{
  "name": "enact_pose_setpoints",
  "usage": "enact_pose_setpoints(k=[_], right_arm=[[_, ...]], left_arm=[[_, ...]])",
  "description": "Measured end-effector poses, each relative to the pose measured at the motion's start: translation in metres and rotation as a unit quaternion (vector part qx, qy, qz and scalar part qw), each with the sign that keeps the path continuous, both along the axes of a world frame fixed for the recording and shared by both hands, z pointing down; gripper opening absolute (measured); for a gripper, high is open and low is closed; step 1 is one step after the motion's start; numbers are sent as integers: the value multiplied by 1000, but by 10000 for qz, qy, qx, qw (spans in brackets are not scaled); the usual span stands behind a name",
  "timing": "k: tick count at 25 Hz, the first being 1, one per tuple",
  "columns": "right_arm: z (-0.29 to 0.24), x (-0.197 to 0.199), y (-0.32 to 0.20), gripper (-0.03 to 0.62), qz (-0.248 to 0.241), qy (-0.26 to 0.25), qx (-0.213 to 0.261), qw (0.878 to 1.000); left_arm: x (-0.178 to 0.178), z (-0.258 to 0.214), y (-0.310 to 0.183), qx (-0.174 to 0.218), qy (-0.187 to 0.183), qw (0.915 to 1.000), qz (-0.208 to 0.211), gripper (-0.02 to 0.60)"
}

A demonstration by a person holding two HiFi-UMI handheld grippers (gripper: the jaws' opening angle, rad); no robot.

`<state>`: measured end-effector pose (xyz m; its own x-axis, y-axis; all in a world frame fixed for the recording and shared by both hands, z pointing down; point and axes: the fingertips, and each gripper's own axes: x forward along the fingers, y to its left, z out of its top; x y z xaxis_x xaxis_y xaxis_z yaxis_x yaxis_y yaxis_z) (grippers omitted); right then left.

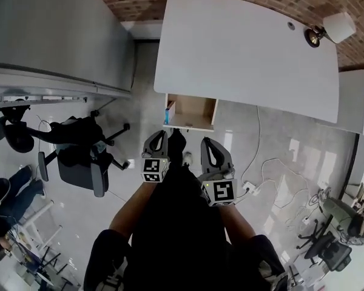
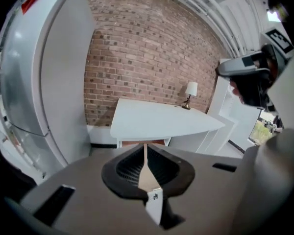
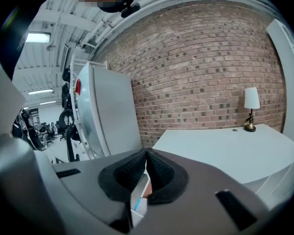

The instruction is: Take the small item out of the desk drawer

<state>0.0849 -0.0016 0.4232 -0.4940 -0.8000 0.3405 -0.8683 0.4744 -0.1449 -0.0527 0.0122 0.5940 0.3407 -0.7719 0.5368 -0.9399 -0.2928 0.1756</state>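
Both arms reach forward with bare forearms, left forearm (image 1: 130, 210) and right forearm (image 1: 235, 218). The grippers sit side by side, near each other but apart, fingertips pointing ahead. The left gripper (image 1: 162, 136) has its jaws pressed together with nothing between the fingertips. The right gripper (image 1: 205, 143) is the same, tips meeting and empty. Marker cubes sit behind the fingertips: left cube (image 1: 155, 169), right cube (image 1: 220, 192). The right gripper is a bit further back.

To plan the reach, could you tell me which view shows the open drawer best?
The head view: it looks down into the open drawer at the front edge of the desk. The left gripper view shows only a tan sliver past its jaws; the right gripper view barely a glimpse.
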Motion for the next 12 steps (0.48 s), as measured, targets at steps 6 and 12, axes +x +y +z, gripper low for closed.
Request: enact_pose_setpoints(k=[6,12], right_arm=[[38,-6,-43,26,88,53,-322,9994],[72,-19,-61,26,26,163,-672,9976]], left_arm=[[-7,89,-33,-779,-36,9969,-57,104],[-10,181,-37,-1682,-68,9857,-71,172]])
